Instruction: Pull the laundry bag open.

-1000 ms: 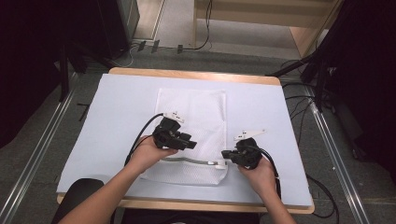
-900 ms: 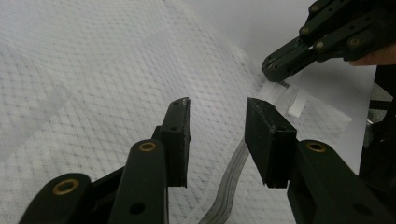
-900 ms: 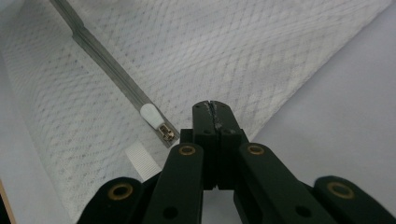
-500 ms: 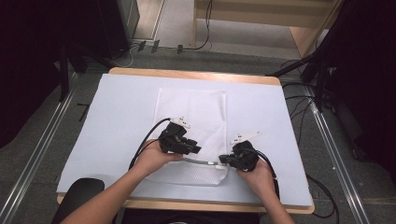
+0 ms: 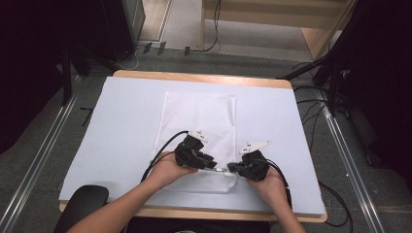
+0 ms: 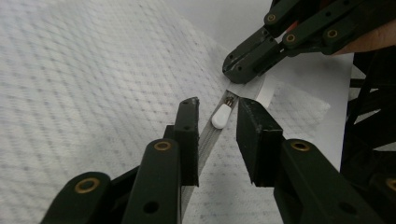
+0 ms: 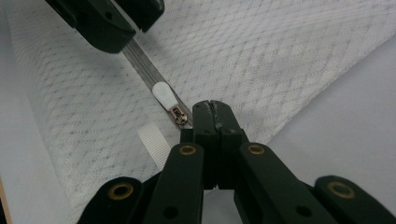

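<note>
White oblong plastic zipper pull [image 6: 221, 115] lying on the grey zipper tape [image 6: 205, 140] along the near edge of the white mesh fabric bag [image 5: 199, 121], spread flat on the pale-blue-covered table [image 5: 121, 126], long axis in line with the tape, between the two hands and nearer the left. Left claw [image 6: 217, 116] straddling that pull, jaws partly open and just now closing in, one pad on each side, not yet pressing. Right claw [image 7: 211, 112] fully shut, seemingly pinching the bag's edge at the zipper's end, just beyond the metal slider [image 7: 180, 115] and beside a white ribbed loop [image 7: 154, 140].
</note>
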### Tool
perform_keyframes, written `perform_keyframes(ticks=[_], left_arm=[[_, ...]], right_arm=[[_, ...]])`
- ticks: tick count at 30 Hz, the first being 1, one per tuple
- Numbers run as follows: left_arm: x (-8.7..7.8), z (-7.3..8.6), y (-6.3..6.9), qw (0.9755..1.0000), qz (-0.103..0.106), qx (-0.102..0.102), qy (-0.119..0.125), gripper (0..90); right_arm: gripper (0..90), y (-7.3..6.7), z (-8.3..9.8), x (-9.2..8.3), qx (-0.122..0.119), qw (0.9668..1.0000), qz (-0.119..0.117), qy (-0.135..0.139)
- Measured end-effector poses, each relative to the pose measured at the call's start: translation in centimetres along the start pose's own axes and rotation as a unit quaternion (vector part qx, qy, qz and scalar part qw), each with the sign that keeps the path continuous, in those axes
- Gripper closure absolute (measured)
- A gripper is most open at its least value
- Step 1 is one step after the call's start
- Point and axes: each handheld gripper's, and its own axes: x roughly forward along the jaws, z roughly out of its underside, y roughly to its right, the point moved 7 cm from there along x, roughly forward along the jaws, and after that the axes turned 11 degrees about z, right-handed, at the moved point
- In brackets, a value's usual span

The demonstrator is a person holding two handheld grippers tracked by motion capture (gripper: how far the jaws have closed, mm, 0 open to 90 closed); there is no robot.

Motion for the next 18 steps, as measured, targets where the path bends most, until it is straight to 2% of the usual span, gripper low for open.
perform_keyframes(ticks=[5,8,13,18], left_arm=[[0.8,0.2,-0.1,0.9999,0.002,-0.002,-0.011,75.9],[1.1,0.2,-0.1,0.9999,0.003,-0.004,-0.012,75.9],[1.8,0.3,-0.2,0.9998,0.007,-0.009,-0.013,75.8],[2.4,0.2,-0.4,0.9997,0.015,-0.013,-0.013,75.9]], right_arm=[[90.0,-0.2,-0.1,-0.1,-0.006,0.9999,0.007,-0.007],[90.0,-0.2,0.1,-0.3,-0.001,0.9999,0.001,-0.012],[90.0,-0.3,0.1,-0.3,-0.018,0.9998,0.006,-0.009],[90.0,-0.2,0.1,-0.3,-0.016,0.9998,-0.005,-0.005]])
